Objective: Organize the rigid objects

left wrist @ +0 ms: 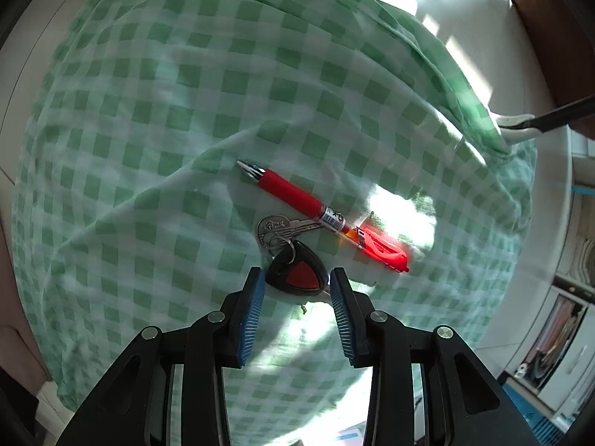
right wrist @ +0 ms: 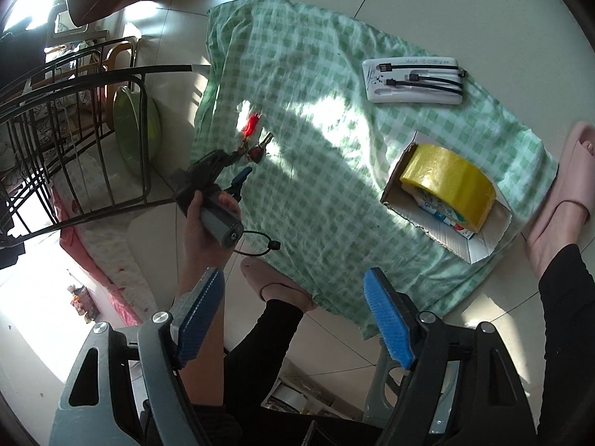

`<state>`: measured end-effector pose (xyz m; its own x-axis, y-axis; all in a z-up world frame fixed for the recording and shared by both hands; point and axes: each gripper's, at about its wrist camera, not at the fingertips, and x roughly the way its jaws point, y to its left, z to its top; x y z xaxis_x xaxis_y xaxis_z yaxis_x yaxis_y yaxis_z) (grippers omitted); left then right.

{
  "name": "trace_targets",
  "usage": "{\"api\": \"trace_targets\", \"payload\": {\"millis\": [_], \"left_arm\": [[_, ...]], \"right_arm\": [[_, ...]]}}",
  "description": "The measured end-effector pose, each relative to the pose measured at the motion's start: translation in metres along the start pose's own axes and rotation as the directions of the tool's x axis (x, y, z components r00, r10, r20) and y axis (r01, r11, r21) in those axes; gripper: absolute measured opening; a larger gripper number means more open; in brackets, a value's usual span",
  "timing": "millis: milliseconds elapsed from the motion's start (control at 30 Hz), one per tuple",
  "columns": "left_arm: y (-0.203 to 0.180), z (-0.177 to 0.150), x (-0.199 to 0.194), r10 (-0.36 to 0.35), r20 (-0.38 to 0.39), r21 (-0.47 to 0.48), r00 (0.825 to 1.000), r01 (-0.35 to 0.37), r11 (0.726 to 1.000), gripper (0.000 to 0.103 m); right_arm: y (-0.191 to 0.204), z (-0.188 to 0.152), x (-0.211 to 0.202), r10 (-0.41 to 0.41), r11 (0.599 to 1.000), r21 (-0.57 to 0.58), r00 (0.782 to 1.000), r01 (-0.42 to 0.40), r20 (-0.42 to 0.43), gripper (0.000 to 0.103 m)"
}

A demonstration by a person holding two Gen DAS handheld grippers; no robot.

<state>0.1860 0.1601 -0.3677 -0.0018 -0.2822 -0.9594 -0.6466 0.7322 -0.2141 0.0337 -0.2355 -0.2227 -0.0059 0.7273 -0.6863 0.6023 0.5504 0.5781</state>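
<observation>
While hovering wide open around the key fob (left wrist: 299,277) on the checkered cloth (left wrist: 148,148), left gripper (left wrist: 297,284) grips nothing; light, rigid, jingly keys, so better pinching fob's flat sides

Sunlit pale tiled floor (right wrist: 390,7) beside a black metal rack (right wrist: 74,119).

Left black claw (left wrist: 296,278) with blue ribbed pads, jaws parted, held low in the person's left hand (right wrist: 202,219). Right grey claw (right wrist: 293,286), jaws wide apart, raised high.
</observation>
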Motion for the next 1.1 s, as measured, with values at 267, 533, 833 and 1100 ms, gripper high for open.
{"api": "trace_targets", "payload": {"millis": [267,533,833,1100], "left_arm": [[-0.007,0.002,0.022,0.071,0.044,-0.079,0.997,-0.067,0.995,0.039],[-0.027,0.004,0.049,0.223,-0.107,0.118,0.969,-0.21,0.97,0.033],[-0.016,-0.009,0.04,0.163,-0.188,0.181,0.969,-0.129,0.975,0.003],[-0.008,-0.041,0.009,-0.026,-0.247,0.098,0.969,0.052,0.994,0.0]], "right_arm": [[-0.001,0.0,0.0,-0.009,1.0,0.007,1.0,0.009,0.012,0.079],[-0.013,0.0,0.002,0.006,0.997,0.073,1.0,-0.006,0.001,0.079],[-0.005,0.0,-0.011,0.022,0.998,0.055,0.999,-0.025,0.049,0.079],[-0.003,-0.004,-0.006,0.019,0.999,0.039,0.999,-0.021,0.045,0.079]]}}
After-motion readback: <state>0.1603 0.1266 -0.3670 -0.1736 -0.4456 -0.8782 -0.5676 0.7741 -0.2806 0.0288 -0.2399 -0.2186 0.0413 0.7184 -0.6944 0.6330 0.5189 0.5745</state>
